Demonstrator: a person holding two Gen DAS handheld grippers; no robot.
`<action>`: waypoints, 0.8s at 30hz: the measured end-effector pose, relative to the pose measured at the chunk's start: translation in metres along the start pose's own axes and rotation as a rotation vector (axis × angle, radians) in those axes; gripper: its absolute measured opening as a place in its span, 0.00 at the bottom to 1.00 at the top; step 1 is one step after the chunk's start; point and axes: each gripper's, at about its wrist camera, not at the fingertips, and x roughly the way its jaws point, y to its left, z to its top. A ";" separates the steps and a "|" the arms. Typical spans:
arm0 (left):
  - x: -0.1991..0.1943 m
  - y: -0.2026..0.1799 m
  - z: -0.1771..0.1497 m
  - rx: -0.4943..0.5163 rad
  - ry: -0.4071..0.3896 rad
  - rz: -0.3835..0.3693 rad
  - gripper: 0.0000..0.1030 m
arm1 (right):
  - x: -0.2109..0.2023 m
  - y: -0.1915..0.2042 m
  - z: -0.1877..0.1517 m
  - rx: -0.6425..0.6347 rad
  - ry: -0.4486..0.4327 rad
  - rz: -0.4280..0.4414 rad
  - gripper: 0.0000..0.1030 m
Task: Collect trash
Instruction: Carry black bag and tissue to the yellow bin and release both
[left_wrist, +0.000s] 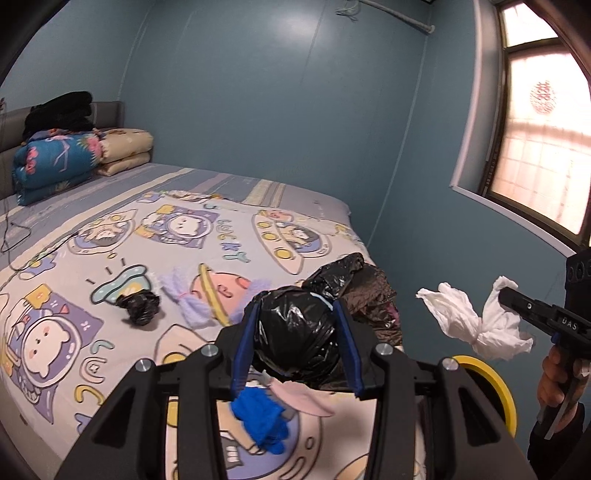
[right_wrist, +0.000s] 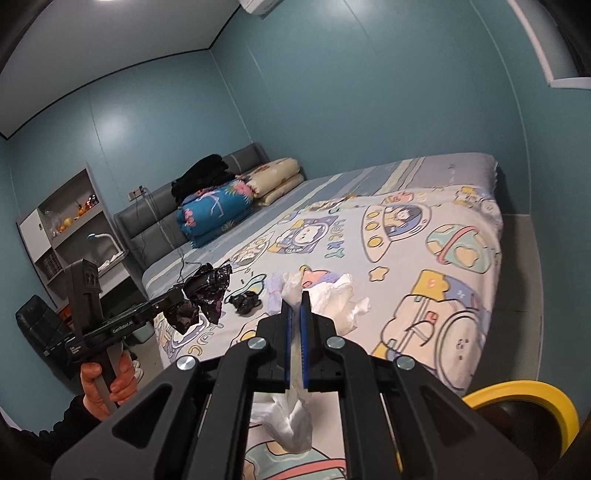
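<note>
My left gripper (left_wrist: 297, 308) is shut on a crumpled black plastic bag (left_wrist: 295, 332) and holds it above the bed's near corner; it also shows in the right wrist view (right_wrist: 203, 295). My right gripper (right_wrist: 296, 295) is shut on a white tissue wad (right_wrist: 332, 299), held in the air right of the bed (left_wrist: 476, 325). On the cartoon bedsheet (left_wrist: 147, 240) lie a small black bag scrap (left_wrist: 138, 306), a pale purple wrapper (left_wrist: 184, 295) and a blue crumpled piece (left_wrist: 264, 421). A yellow-rimmed bin (right_wrist: 524, 402) stands below, by the bed corner.
Folded quilts (left_wrist: 55, 158) and black clothes (left_wrist: 59, 110) are piled at the headboard. A cable (left_wrist: 14, 236) trails on the bed's left side. A shelf unit (right_wrist: 66, 229) stands left of the bed. A window (left_wrist: 546, 140) is in the right wall.
</note>
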 end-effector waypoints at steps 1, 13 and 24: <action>0.001 -0.005 0.001 0.006 0.001 -0.010 0.37 | -0.005 -0.002 0.000 0.001 -0.005 -0.007 0.03; 0.023 -0.071 -0.001 0.082 0.041 -0.146 0.38 | -0.065 -0.030 -0.006 0.018 -0.080 -0.137 0.03; 0.056 -0.129 -0.026 0.153 0.138 -0.253 0.38 | -0.116 -0.045 -0.022 -0.004 -0.139 -0.323 0.03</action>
